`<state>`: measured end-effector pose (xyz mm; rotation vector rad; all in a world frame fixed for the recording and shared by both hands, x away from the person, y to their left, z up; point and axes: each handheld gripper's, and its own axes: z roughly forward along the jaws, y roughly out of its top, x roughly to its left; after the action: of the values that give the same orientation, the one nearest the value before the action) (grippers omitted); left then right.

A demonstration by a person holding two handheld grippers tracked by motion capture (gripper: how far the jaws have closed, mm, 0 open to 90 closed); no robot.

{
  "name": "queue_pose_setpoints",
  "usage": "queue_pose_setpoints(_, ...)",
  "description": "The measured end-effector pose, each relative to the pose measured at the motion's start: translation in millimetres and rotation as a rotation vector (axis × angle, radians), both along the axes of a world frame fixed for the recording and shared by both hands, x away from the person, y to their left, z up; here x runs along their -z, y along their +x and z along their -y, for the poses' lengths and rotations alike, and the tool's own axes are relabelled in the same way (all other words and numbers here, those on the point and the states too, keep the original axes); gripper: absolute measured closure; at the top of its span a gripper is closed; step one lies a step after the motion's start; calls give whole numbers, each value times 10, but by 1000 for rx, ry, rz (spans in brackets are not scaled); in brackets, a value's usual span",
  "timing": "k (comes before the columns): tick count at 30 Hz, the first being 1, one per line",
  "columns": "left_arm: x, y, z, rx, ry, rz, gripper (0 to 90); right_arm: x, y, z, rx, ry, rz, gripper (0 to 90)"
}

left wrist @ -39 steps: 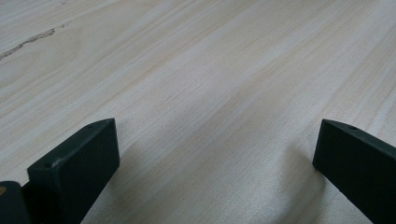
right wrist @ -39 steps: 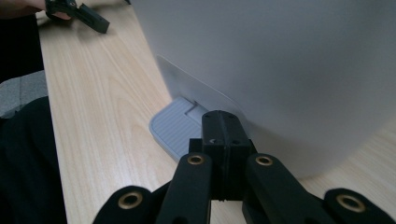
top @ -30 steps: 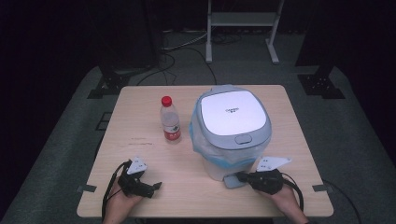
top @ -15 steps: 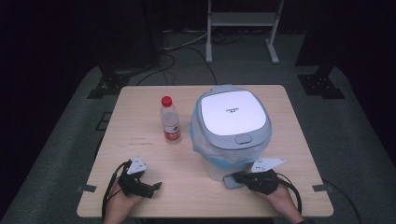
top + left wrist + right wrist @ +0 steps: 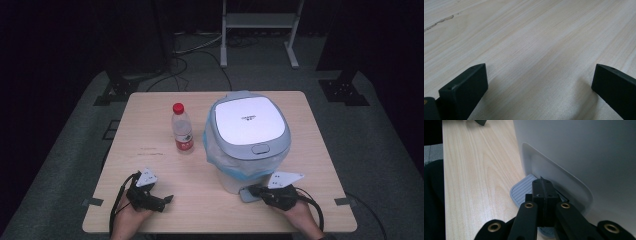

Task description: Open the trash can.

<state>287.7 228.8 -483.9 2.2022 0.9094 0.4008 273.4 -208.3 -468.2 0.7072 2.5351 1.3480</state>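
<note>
A white pedal bin (image 5: 248, 122) with a grey-rimmed lid down and a blue bag liner stands right of the table's middle. Its pale wall (image 5: 586, 150) rises close in the right gripper view. My right gripper (image 5: 256, 190) lies at the bin's foot near the front edge. Its jaws are shut, and the gripper (image 5: 543, 182) rests its tip over the ribbed grey pedal (image 5: 520, 191); nothing is between them. My left gripper (image 5: 167, 199) rests at the front left of the table, and this gripper (image 5: 540, 82) is open wide over bare wood.
A clear water bottle (image 5: 183, 129) with a red cap and red label stands left of the bin. The wooden table (image 5: 150, 115) has dark floor around it. A metal stand (image 5: 260, 22) and cables lie beyond the far edge.
My right gripper has shifted slightly left along the bin's foot. The left gripper, the bottle and the bin lid have not moved.
</note>
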Motion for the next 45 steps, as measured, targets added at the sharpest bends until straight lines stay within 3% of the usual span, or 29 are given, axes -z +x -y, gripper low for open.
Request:
queue_pose_setpoints(25, -1, 0, 1, 1, 1, -1, 0, 74, 0, 32, 4, 30, 24, 900)
queue_pose_setpoints(37, -1, 0, 1, 1, 0, -2, 0, 122, -1, 22, -3, 17, 22, 900)
queue_pose_setpoints(45, -2, 2, -4, -1, -6, -3, 0, 145, -4, -20, -1, -23, 33, 900)
